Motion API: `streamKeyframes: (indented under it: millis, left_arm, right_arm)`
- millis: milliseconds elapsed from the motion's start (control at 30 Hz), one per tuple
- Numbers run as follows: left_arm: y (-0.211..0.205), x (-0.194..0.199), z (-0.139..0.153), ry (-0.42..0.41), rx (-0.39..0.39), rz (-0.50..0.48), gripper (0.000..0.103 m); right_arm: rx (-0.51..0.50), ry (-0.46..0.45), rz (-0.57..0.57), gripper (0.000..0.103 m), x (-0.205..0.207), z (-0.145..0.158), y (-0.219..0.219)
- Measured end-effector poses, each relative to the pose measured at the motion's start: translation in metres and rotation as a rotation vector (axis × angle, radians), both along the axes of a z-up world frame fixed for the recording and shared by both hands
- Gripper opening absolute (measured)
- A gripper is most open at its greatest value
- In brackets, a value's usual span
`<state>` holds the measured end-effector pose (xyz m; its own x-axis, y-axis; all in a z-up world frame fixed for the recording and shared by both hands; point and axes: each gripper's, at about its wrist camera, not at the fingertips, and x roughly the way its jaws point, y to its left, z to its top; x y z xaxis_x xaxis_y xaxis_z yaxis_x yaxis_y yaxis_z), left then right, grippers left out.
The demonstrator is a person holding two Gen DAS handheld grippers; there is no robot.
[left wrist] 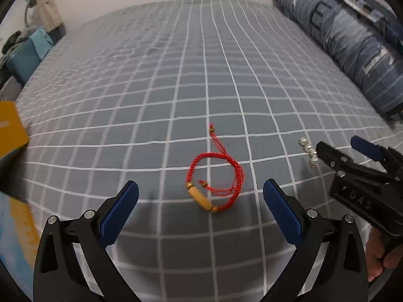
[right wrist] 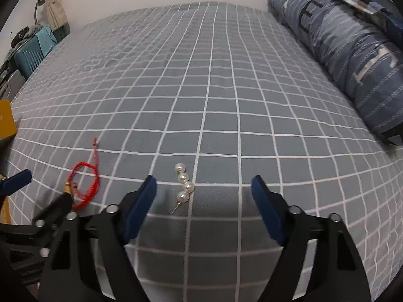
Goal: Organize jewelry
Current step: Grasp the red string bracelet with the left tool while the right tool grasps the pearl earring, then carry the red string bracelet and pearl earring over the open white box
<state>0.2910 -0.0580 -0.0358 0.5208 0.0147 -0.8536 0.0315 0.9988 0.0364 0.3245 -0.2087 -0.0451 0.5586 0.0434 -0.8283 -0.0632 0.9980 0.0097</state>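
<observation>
A red cord bracelet (left wrist: 216,173) with a tan tube bead lies on the grey checked bed sheet (left wrist: 176,88), just ahead of my open, empty left gripper (left wrist: 200,193). It also shows in the right wrist view (right wrist: 84,187). A pearl pin with several white pearls (right wrist: 183,185) lies ahead of my open, empty right gripper (right wrist: 204,188), nearer its left finger. In the left wrist view the pearls (left wrist: 308,151) sit beside the right gripper (left wrist: 337,151) at the right edge.
A yellow box (left wrist: 10,130) stands at the left edge, also in the right wrist view (right wrist: 6,122). A blue striped pillow (left wrist: 352,45) lies along the right side. A teal suitcase (right wrist: 30,55) and clutter stand beside the bed at far left.
</observation>
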Motion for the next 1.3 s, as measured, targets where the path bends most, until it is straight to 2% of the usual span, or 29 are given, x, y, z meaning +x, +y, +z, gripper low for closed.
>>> streamKeyframes:
  millis: [100, 267, 367, 467, 533, 567, 633, 667, 700, 733, 900, 1300]
  left_arm:
    - [-0.004, 0.012, -0.018, 0.018, -0.001, 0.009, 0.097]
    - [-0.002, 0.027, -0.036, 0.052, -0.042, 0.035, 0.096]
    - [0.001, 0.028, -0.039, 0.052, -0.045, 0.051, 0.089]
    - [0.003, 0.029, -0.038, 0.063, -0.040, 0.072, 0.075]
    - [0.006, 0.028, -0.037, 0.068, -0.041, 0.084, 0.059]
    - [0.008, 0.027, -0.036, 0.069, -0.036, 0.092, 0.056]
    - [0.010, 0.026, -0.035, 0.067, -0.015, 0.108, 0.038]
    - [0.017, 0.025, -0.035, 0.064, -0.006, 0.111, 0.032]
    - [0.018, 0.026, -0.034, 0.058, 0.003, 0.111, 0.015]
    - [0.018, 0.026, -0.034, 0.060, -0.013, 0.093, 0.011]
    - [0.028, 0.027, -0.029, 0.050, -0.045, 0.088, 0.011]
    - [0.019, 0.017, -0.012, 0.001, -0.030, 0.061, 0.011]
  right_arm:
    - [-0.002, 0.021, 0.004, 0.060, 0.008, -0.014, -0.002]
    - [0.004, 0.038, 0.016, 0.054, 0.015, -0.026, -0.002]
    - [0.000, 0.048, 0.017, 0.046, 0.017, -0.030, 0.001]
    - [-0.006, 0.048, 0.024, 0.039, 0.017, -0.030, 0.002]
    - [-0.007, 0.049, 0.027, 0.030, 0.016, -0.029, 0.003]
    - [-0.008, 0.049, 0.031, 0.028, 0.016, -0.029, 0.004]
    - [-0.013, 0.050, 0.037, 0.019, 0.015, -0.030, 0.006]
    - [-0.011, 0.050, 0.037, 0.017, 0.015, -0.030, 0.006]
    - [-0.008, 0.051, 0.036, 0.014, 0.014, -0.030, 0.007]
    - [-0.006, 0.050, 0.031, 0.013, 0.014, -0.030, 0.006]
    - [0.005, 0.047, 0.013, 0.011, 0.013, -0.027, 0.003]
    - [0.006, 0.018, 0.003, 0.011, 0.004, -0.012, 0.007]
